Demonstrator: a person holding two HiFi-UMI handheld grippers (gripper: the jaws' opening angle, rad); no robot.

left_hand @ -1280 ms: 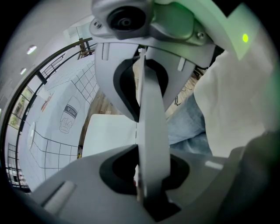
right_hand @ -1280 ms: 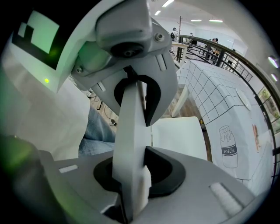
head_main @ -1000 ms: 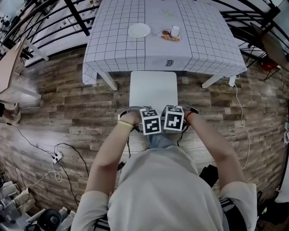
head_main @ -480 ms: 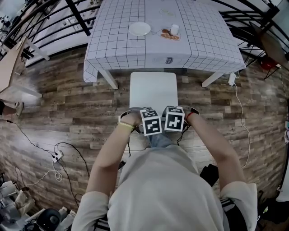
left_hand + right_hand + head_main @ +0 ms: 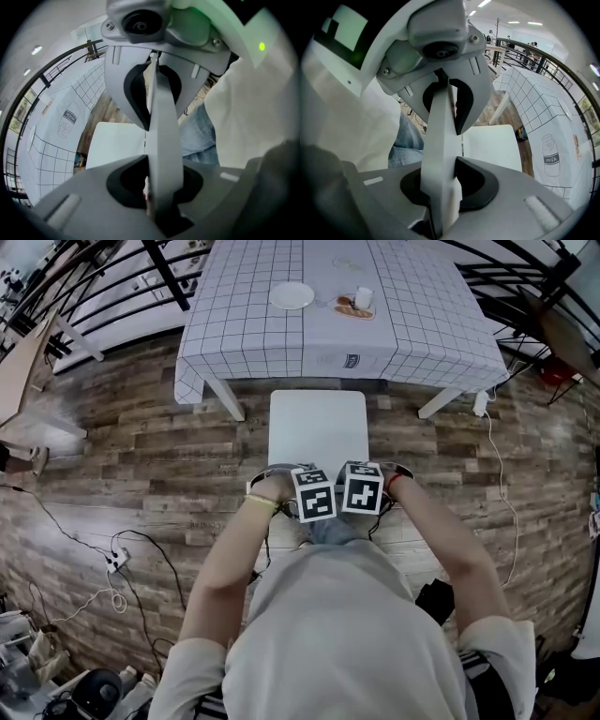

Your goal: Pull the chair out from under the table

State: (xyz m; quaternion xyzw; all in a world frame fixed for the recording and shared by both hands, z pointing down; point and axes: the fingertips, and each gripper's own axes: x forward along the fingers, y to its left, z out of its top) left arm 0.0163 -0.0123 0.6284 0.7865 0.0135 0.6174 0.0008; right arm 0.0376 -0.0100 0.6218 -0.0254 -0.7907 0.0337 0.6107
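The white chair [image 5: 319, 427] stands on the wood floor just in front of the table [image 5: 342, 343], its seat out from under the checked cloth. Both grippers point steeply down at its near edge, side by side. My left gripper [image 5: 312, 493] is shut on the chair's backrest [image 5: 161, 140], a pale slab running between the jaws. My right gripper [image 5: 363, 487] is shut on the same backrest [image 5: 440, 140] just to the right. The seat [image 5: 117, 143] shows beyond the jaws in the left gripper view, and the seat [image 5: 492, 143] likewise in the right one. In the head view the fingertips are hidden under the marker cubes.
On the table sit a white plate [image 5: 292, 294], a cup [image 5: 363, 298] and a small dish of bread [image 5: 353, 307]. Table legs [image 5: 223, 397] [image 5: 441, 404] flank the chair. Cables and a power strip [image 5: 117, 563] lie on the floor at left. Black railings stand behind the table.
The chair and both grippers have drawn back from the table together. The gap between the seat's far edge and the cloth has widened. The grips are unchanged.
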